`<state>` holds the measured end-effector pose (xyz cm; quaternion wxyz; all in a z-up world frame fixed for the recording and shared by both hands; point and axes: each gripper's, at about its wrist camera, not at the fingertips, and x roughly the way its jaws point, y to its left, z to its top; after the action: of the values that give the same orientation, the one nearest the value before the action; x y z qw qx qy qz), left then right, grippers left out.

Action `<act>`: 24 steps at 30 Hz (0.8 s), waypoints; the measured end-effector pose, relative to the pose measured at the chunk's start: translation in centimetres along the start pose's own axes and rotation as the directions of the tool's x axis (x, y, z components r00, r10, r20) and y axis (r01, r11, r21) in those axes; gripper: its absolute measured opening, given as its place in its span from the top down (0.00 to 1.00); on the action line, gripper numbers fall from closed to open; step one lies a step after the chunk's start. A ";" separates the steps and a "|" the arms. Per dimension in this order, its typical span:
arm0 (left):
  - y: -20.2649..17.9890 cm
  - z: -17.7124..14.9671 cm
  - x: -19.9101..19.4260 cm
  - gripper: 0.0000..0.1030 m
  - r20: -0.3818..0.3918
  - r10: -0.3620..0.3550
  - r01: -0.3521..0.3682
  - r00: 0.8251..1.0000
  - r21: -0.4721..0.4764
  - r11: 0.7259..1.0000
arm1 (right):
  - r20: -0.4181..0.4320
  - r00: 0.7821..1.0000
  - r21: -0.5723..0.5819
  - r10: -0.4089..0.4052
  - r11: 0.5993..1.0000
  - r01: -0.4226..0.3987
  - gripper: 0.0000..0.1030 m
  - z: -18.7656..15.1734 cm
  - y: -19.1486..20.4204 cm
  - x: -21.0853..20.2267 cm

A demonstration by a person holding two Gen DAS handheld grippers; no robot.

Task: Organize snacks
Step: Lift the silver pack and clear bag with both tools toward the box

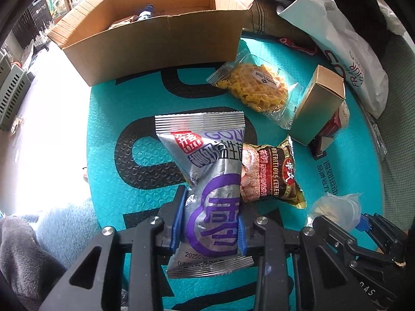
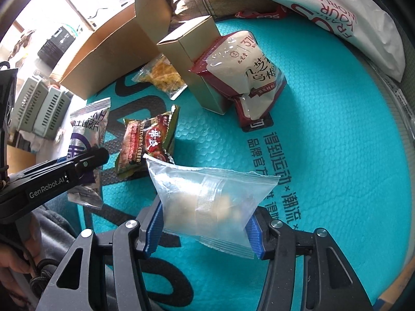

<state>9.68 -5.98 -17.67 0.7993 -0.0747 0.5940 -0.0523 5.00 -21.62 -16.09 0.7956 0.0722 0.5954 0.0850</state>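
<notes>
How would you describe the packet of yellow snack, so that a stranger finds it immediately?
Start at the open cardboard box standing on the turquoise mat. Just in front of its right corner, beside a small gold carton, lies the yellow snack packet. Only this one has a clear wrapper showing crumbly yellow pieces and a small white label.

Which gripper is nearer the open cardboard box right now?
Left. The left gripper, shut on the silver packet, faces the cardboard box; the right gripper sits farther off.

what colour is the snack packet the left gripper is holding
Silver with purple print and a red logo patch: the packet, clearest in the left wrist view.
</notes>
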 end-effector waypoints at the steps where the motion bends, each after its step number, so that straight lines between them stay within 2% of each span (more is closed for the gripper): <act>1: 0.0 0.0 -0.6 0.69 0.005 -0.007 0.007 1.000 -0.005 1.000 | 0.001 1.000 -0.003 0.006 1.000 -0.006 0.47 0.0 0.2 -0.1; 6: 2.3 -1.1 -3.9 0.69 0.037 -0.026 0.027 0.999 -0.024 0.999 | 0.009 0.999 -0.025 0.043 0.999 -0.043 0.47 0.2 1.1 -1.3; 10: 2.9 -1.5 -5.9 0.69 0.058 -0.025 0.028 0.998 -0.041 0.999 | 0.013 0.997 -0.049 0.074 0.996 -0.074 0.47 0.6 2.2 -2.1; 15: 2.8 -1.3 -8.7 0.69 0.125 -0.006 0.013 0.992 -0.053 0.999 | 0.040 0.992 -0.097 0.122 0.988 -0.118 0.47 1.7 4.0 -3.1; 24: 3.4 0.7 -13.8 0.69 0.252 -0.021 0.041 0.968 -0.076 0.996 | 0.124 0.974 -0.207 0.192 0.965 -0.163 0.47 4.5 7.6 -7.0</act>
<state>6.34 -0.24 -5.06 0.8634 -0.1221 0.4885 -0.0310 6.99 -15.86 -6.66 0.8287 0.0529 0.5166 0.2086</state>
